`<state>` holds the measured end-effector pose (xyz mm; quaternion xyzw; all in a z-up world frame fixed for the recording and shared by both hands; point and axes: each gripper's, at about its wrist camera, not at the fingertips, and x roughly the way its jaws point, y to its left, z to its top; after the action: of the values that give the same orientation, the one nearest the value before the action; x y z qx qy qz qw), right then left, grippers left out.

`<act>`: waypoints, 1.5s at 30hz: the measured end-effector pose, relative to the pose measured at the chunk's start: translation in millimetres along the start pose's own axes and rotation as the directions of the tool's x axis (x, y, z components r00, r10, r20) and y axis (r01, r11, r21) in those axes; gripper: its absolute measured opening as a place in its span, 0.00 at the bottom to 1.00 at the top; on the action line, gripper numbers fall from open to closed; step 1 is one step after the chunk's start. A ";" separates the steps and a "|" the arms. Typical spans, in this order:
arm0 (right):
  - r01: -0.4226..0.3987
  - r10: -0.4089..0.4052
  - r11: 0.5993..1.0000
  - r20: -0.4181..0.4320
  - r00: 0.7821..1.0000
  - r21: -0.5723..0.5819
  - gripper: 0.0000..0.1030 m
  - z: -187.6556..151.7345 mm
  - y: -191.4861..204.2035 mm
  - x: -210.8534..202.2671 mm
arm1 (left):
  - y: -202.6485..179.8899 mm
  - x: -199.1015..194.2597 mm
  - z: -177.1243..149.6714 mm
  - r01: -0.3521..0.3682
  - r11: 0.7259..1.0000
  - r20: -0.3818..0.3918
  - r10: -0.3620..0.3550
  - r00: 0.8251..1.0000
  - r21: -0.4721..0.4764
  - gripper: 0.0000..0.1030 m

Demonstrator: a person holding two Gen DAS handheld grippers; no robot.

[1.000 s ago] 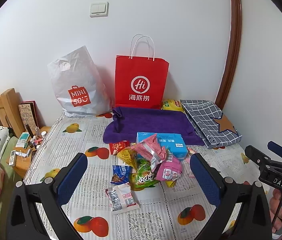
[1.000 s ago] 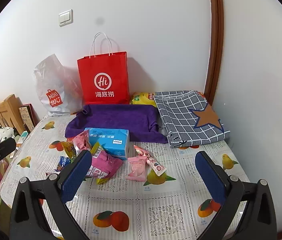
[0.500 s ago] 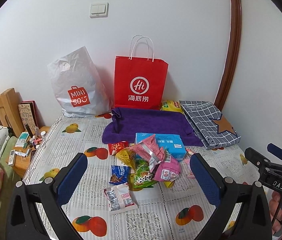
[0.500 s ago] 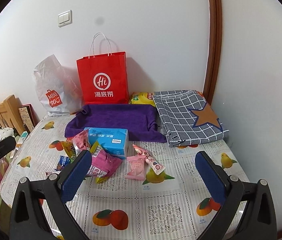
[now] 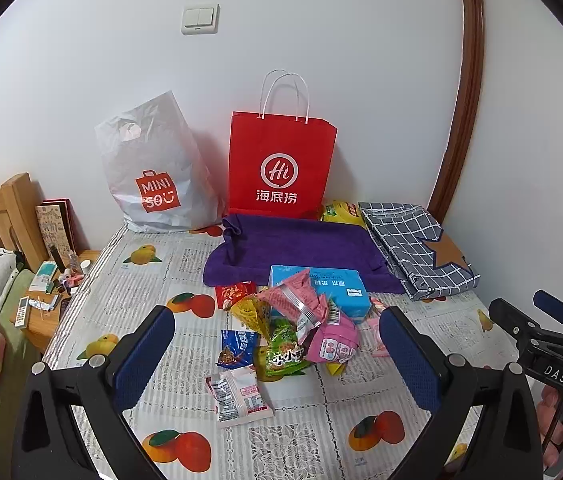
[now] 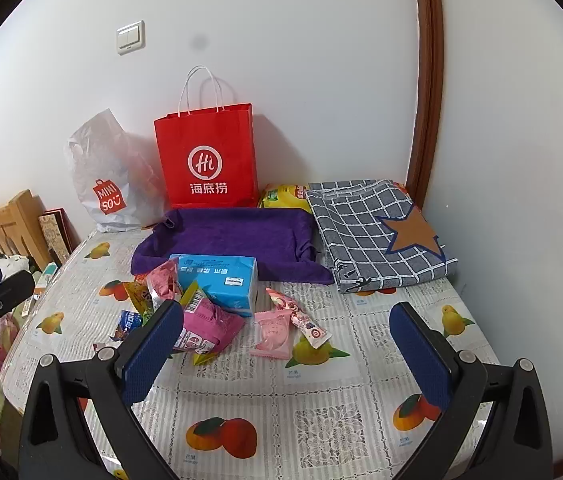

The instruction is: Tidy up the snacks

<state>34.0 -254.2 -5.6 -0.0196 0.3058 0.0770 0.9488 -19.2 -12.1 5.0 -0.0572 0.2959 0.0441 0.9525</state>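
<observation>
The yellow packet [image 5: 343, 213] was half hidden behind the purple cloth [image 5: 301, 246] and the checked cloth [image 5: 413, 248], the small items on the bedside table [image 5: 47, 322] were too small to be identified, and the hand [image 5: 561, 432] was cut off at the frame's edge.

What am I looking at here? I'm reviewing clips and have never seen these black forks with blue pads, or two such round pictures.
Each black fork is a hand-held gripper; a person carries one in each hand. A wide-angle camera on each looks forward along its fingers, which gives the two round pictures. The left gripper and the right gripper both hover open and hold nothing. On the table, with its fruit-print cover, lies a heap of snack packets before a blue tissue box and a purple towel. A red paper bag and a white plastic bag stand at the wall, with a checked cloth to the right.
</observation>
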 end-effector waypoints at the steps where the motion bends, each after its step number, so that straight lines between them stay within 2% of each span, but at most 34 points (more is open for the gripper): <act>1: -0.002 0.002 1.000 0.000 1.000 0.000 0.99 0.1 -0.6 0.0 | -0.2 -0.3 0.3 0.000 1.000 -0.002 0.000 1.000 0.000 1.00; 45: -0.027 0.027 1.000 0.008 1.000 -0.013 0.99 -1.9 8.1 5.7 | 9.4 11.8 -0.4 0.000 1.000 -0.012 -0.001 1.000 -0.014 1.00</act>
<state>36.2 -245.7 -10.4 -0.0215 0.3016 0.0918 0.9487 -10.9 -2.3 -2.8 -0.0642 0.3014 0.0456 0.9502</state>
